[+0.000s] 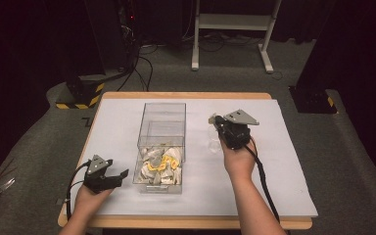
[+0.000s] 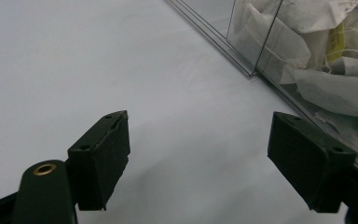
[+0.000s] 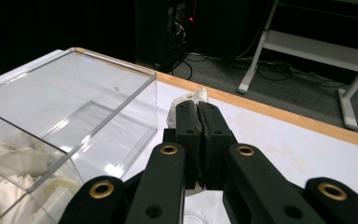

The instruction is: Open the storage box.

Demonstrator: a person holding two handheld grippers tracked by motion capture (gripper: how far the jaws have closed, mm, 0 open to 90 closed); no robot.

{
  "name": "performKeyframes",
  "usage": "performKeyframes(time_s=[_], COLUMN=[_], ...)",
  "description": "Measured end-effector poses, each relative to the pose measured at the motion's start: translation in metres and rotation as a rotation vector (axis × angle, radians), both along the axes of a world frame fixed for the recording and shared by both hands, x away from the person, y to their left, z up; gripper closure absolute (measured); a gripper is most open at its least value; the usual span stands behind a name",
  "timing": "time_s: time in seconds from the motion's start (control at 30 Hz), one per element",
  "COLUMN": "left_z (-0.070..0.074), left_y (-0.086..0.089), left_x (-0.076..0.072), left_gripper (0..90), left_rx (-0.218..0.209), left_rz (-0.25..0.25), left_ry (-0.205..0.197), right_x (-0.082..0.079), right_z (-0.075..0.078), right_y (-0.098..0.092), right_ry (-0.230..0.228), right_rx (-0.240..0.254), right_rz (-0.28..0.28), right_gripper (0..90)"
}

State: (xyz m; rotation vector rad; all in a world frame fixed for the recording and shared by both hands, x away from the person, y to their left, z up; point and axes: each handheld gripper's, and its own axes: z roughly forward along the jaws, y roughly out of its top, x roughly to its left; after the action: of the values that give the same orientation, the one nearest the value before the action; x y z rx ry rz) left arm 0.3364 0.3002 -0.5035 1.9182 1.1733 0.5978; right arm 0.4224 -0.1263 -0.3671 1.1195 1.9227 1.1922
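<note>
The left tool sits at the near left of the white-covered desk with its 2 black jaws spread wide and nothing between them; in the left gripper view only bare desk surface lies in the gap. Just beyond its right jaw stands the near end of the clear rectangular plastic box, whose front compartment holds a heap of white paper tea bags with yellow tags. The box wall passes close to that jaw, but whether the two touch cannot be told.

Farther across the desk, the right tool is raised in the person's right hand, to the right of the box. Its jaws are clenched together on a small white tea bag, pinched so that only a crumpled edge sticks out past the tips. From this tool, the box's empty rear compartment lies to the left and slightly below. Directly beneath the tool a small clear round object rests on the desk; what it is cannot be made out.
</note>
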Motion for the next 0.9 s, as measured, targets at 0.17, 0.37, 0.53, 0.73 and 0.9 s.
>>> performKeyframes(time_s=[0.17, 0.37, 0.53, 0.73, 0.9], left_z=[0.0, 0.0, 0.0, 0.0, 0.0], left_y=[0.0, 0.0, 0.0, 0.001, 0.0], left_x=[0.0, 0.0, 0.0, 0.0, 0.0], left_gripper=[21.4, 21.4, 21.4, 21.4, 21.4], left_rx=[-0.001, 0.0, -0.001, 0.007, 0.001], left_rz=[-0.001, -0.002, -0.002, -0.003, -0.003], left_ry=[0.0, 0.0, 0.0, -0.004, -0.001], right_x=[0.004, 0.007, 0.01, 0.011, 0.011], right_z=[-0.006, -0.014, -0.02, -0.024, -0.026], right_y=[-0.005, -0.009, -0.011, -0.012, -0.011], right_ry=[0.017, 0.039, 0.052, 0.059, 0.065], right_rx=[0.0, -0.002, -0.004, -0.009, -0.009], right_rz=[-0.021, -0.036, -0.045, -0.048, -0.05], right_gripper=[87.8, 87.8, 87.7, 87.7, 87.6])
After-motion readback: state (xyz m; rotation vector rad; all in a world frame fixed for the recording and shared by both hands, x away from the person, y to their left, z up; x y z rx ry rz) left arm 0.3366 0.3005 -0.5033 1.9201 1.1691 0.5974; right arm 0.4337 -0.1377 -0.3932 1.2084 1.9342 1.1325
